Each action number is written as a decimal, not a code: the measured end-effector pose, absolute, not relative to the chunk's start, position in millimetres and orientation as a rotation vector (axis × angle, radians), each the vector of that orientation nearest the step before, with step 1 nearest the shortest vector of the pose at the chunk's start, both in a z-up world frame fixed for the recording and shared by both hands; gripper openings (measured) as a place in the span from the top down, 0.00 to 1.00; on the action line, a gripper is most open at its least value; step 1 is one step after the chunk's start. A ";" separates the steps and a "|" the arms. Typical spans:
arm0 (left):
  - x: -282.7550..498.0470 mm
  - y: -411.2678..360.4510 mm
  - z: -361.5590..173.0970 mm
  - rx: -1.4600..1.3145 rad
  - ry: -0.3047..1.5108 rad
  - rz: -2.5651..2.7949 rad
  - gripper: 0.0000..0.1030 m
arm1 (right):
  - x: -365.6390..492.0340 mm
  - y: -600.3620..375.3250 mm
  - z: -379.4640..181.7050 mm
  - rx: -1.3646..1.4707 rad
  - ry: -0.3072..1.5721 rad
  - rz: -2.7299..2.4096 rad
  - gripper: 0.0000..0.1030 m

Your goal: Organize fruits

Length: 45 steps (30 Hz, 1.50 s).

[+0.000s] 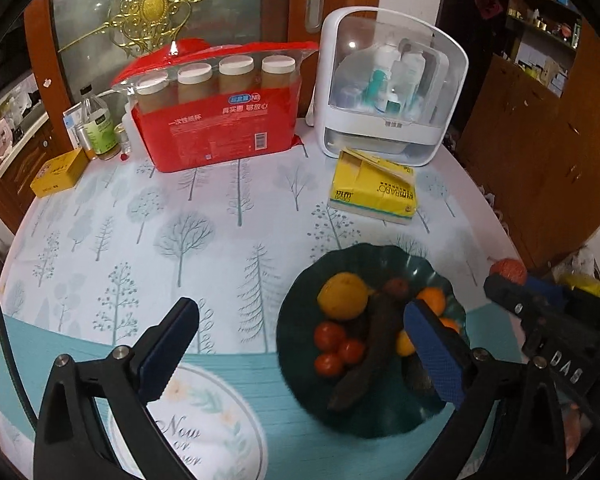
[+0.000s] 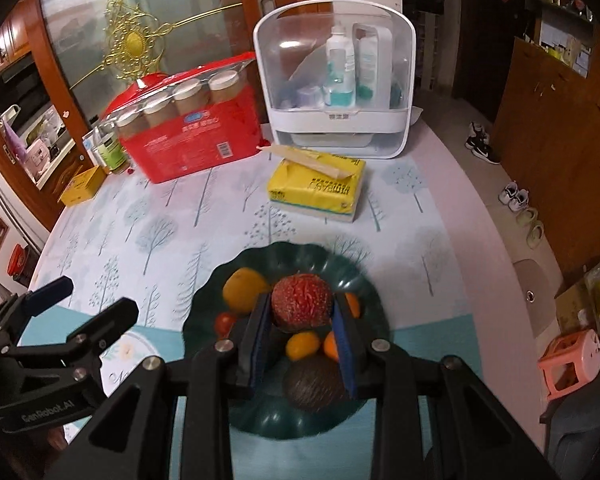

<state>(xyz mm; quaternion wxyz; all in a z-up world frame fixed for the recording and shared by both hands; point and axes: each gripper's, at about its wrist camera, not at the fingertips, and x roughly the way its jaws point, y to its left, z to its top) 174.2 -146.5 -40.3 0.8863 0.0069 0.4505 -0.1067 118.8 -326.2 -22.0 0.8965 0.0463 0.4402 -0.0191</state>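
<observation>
Fingers of the left gripper (image 1: 300,336) are spread wide apart over the tabletop (image 1: 204,248), holding nothing, one finger reaching above the near left rim of the green plate (image 1: 420,258). On that plate lie an orange (image 1: 342,296), three small tomatoes (image 1: 334,346) and a long dark fruit (image 1: 370,344) (too dim to name). To the right, the right gripper (image 2: 302,334) is clamped on a bumpy red fruit (image 2: 301,305), held just above the plate. Farther back sit a red package (image 1: 216,120), a white organizer (image 1: 392,84) and a yellow tissue pack (image 1: 374,190).
</observation>
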 end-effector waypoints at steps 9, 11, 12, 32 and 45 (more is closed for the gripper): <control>195.9 -156.5 -89.3 -0.015 1.071 -0.212 0.01 | 145.4 -333.8 -82.7 0.095 1.058 0.012 0.70; 196.7 -158.4 -96.7 -0.007 1.087 -0.204 0.01 | 148.8 -333.1 -96.8 0.093 1.099 0.034 0.70; 196.6 -159.5 -98.9 -0.001 1.091 -0.202 0.01 | 148.9 -332.6 -101.5 0.095 1.112 0.042 0.70; 179.1 -164.5 -99.1 0.057 1.098 -0.217 0.01 | 140.8 -323.8 -112.7 0.081 1.131 0.075 0.45; 157.7 -155.4 -89.0 0.064 1.082 -0.243 0.01 | 116.3 -317.4 -103.6 0.084 1.105 0.028 0.45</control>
